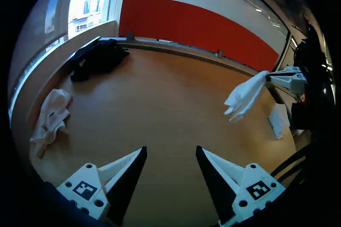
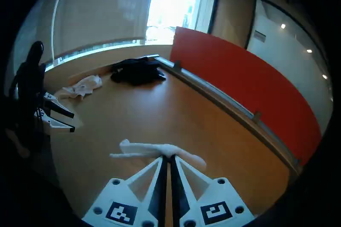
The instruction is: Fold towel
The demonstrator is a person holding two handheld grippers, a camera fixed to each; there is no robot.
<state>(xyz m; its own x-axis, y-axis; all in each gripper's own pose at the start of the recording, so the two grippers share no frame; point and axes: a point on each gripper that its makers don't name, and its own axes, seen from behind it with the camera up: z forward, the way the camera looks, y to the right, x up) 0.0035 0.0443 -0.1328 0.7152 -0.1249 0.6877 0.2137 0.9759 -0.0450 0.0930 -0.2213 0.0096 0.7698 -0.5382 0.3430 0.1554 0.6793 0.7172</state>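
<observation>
My left claw (image 1: 171,149) stands released, nothing between its fingers, low over the bare wooden table (image 1: 170,99). Farther right, my right claw (image 2: 169,158) is clenched on the white towel (image 1: 245,95), which hangs limp and bunched above the table. I judge it light, soft and without stiffness. I would take a free corner with the left claw, but the folds hide which corner is which, and how deep the pinch goes.

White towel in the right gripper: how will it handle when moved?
Likely floppy: the white towel hangs limp and bunched from the right gripper, holding no shape. Probably light: one small pinch carries all of it. It may swing or drape unevenly when laid on the table, so the open left gripper could help spread it.
</observation>
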